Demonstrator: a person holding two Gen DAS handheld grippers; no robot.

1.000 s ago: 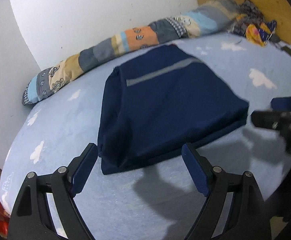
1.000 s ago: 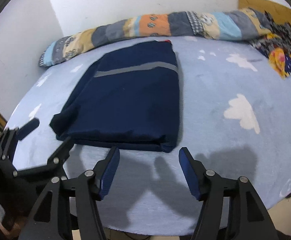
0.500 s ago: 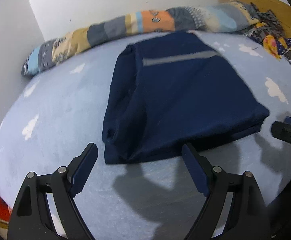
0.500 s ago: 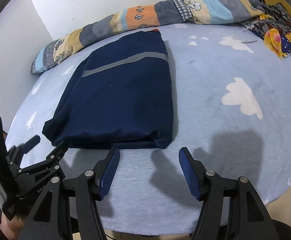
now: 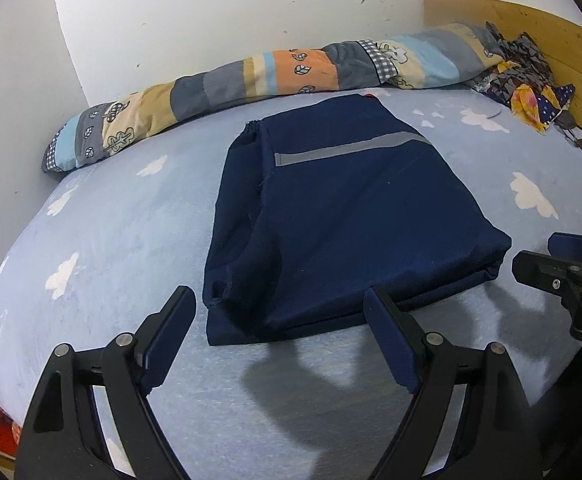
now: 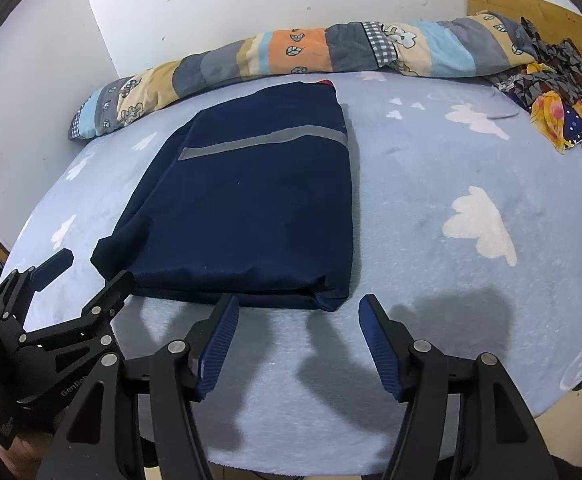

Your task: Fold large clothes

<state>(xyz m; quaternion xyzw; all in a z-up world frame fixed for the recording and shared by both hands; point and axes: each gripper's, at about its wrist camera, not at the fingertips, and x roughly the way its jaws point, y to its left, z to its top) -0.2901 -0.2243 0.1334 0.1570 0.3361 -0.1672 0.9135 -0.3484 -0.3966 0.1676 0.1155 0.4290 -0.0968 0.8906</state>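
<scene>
Navy blue garment [image 5: 343, 216], folded into a thick rectangle, lies flat mid-frame in both views on the bed [image 5: 123, 224]; a grey reflective stripe [image 5: 351, 148] runs across its upper part, and a bit of red shows at its far edge. Looser folded layers stick out along its left side in both views. Bed cover is light blue fleece with white cloud prints.

Left tongs [image 5: 279, 306] fill the bottom of the left wrist view, spread wide with nothing between them, blue pads just short of the garment's near edge, not touching it. Right tongs [image 6: 295, 308] sit at bottom centre of the right wrist view, also spread wide and holding nothing, tips just short of the garment's near right corner. Each shows in the other's view: left tongs at lower left, right tongs at right edge.

Patchwork bolster [image 6: 291, 56] lies along the white wall across the upper frame. Crumpled patterned cloth [image 6: 559, 96] at upper right, against a wooden headboard [image 5: 531, 36]
</scene>
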